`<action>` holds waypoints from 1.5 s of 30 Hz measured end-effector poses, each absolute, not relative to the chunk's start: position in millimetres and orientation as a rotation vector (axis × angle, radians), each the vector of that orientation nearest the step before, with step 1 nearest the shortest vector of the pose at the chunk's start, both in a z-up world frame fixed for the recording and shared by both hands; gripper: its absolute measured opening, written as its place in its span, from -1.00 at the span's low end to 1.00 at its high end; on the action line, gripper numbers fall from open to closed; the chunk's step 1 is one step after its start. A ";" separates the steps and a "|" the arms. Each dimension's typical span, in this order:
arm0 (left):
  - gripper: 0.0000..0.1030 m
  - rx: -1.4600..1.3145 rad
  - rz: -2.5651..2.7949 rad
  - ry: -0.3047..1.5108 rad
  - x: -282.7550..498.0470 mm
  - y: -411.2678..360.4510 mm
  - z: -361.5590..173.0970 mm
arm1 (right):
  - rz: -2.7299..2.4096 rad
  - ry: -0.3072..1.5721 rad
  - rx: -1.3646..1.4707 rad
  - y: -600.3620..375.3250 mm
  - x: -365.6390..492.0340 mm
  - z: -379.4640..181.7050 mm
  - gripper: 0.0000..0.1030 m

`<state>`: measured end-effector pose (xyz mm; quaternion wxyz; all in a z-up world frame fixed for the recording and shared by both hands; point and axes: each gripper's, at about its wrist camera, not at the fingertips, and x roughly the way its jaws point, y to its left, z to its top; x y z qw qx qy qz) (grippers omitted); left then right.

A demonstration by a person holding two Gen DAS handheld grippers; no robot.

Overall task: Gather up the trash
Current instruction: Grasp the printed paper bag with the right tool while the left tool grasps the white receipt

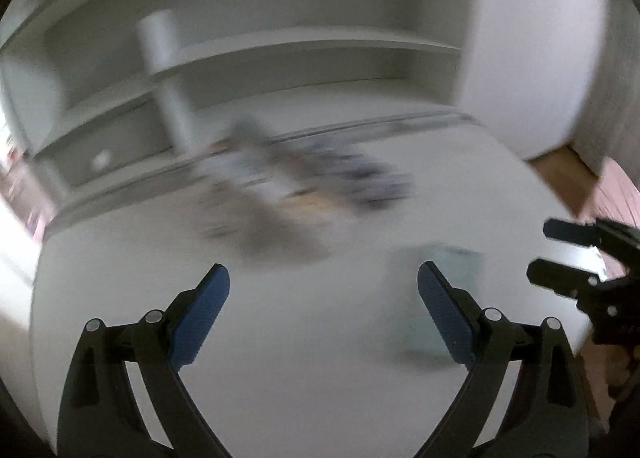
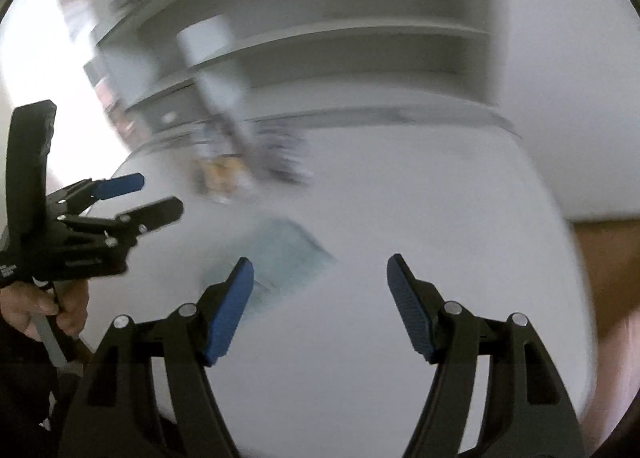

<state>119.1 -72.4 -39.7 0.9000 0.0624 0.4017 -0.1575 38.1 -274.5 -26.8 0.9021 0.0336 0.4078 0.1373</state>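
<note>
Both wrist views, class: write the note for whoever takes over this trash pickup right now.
Left gripper: open, empty.
Right gripper: open, empty.
Trash: a blurred heap at the far side of the white table; a pale green sheet lies flat nearer the grippers.
Done: nothing collected that the views show.
Left: pick up the sheet and heap. No bin is in view.

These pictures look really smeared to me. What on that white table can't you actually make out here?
- Dark, multicoloured heap at the far side of the white table: motion blur in both wrist views; single items unreadable.
- Pale teal flat sheet: blurred, partly behind the right gripper finger; kind unclear.
- Grey upright post: smeared; its base is lost in the heap.
- Left gripper, open and empty; its handle is cut off by the lower edge.
</note>
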 end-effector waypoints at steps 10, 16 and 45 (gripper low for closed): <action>0.79 0.067 -0.264 0.888 152.4 19.9 -62.0 | 0.458 0.922 -0.174 -131.4 170.1 -29.1 0.32; 0.79 0.045 -0.284 0.907 165.0 19.2 -67.4 | 0.433 0.984 -0.247 -108.6 194.3 -44.4 -0.36; -0.66 0.149 -0.259 0.892 175.8 -58.4 -65.0 | 0.212 0.800 0.056 -292.1 50.4 1.6 -0.95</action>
